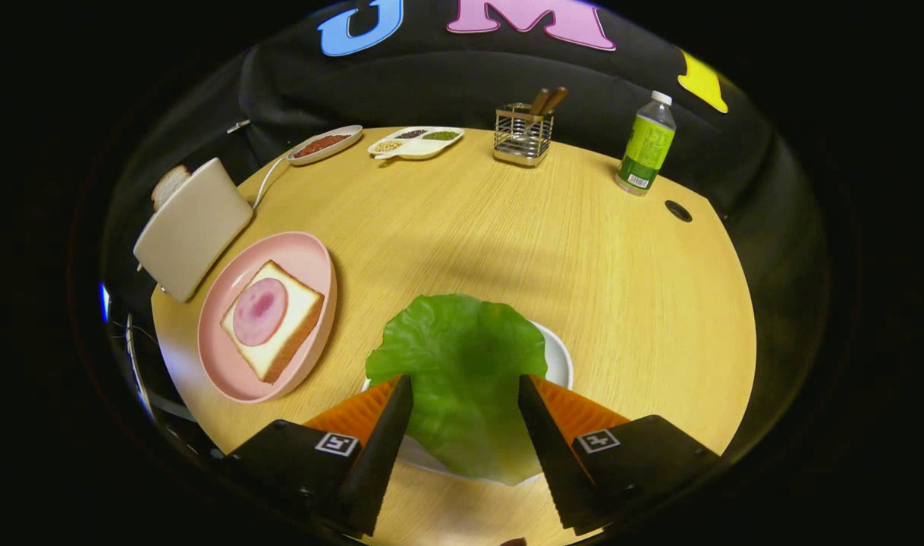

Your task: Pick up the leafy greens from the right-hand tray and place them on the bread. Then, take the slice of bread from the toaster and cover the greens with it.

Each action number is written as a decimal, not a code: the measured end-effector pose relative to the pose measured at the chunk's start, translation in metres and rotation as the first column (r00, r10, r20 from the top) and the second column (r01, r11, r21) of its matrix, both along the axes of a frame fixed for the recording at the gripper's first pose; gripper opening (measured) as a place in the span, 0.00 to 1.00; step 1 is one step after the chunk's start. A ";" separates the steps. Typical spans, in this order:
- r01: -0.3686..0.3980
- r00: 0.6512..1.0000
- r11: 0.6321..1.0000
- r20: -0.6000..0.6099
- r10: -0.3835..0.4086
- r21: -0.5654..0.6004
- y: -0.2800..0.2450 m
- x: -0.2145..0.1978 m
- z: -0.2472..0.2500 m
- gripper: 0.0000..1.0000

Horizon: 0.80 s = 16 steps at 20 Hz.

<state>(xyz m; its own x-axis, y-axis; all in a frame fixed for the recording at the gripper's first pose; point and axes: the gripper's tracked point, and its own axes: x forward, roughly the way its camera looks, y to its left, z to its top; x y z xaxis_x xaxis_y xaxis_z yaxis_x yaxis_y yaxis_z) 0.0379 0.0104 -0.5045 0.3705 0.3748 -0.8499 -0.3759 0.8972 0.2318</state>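
Leafy greens [462,371] on white tray [559,356], wooden table [583,250]; tool [466,388] fingers apart, straddling greens.

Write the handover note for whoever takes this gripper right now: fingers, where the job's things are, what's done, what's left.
Gripper: fingers open, holding nothing, one on each side of the lettuce leaf.
Lettuce leaf: lies on the white tray, between the fingers; not gripped.
Bread with a ham slice: on the pink plate, left of the tray; no greens on it.
Second bread slice: sticking up from the toaster, beyond the pink plate.
Done: nothing placed.
Left: close on the leaf, lay it on the bread, then pull the toaster slice and cover the greens with it.
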 end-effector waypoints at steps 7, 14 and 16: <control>0.004 1.000 0.998 -0.030 -0.006 -0.061 -0.007 0.003 -0.010 0.40; 0.018 1.000 1.000 0.011 -0.018 0.003 0.003 -0.001 0.036 0.08; 0.010 0.999 0.999 0.043 -0.011 0.032 0.013 0.000 0.064 0.08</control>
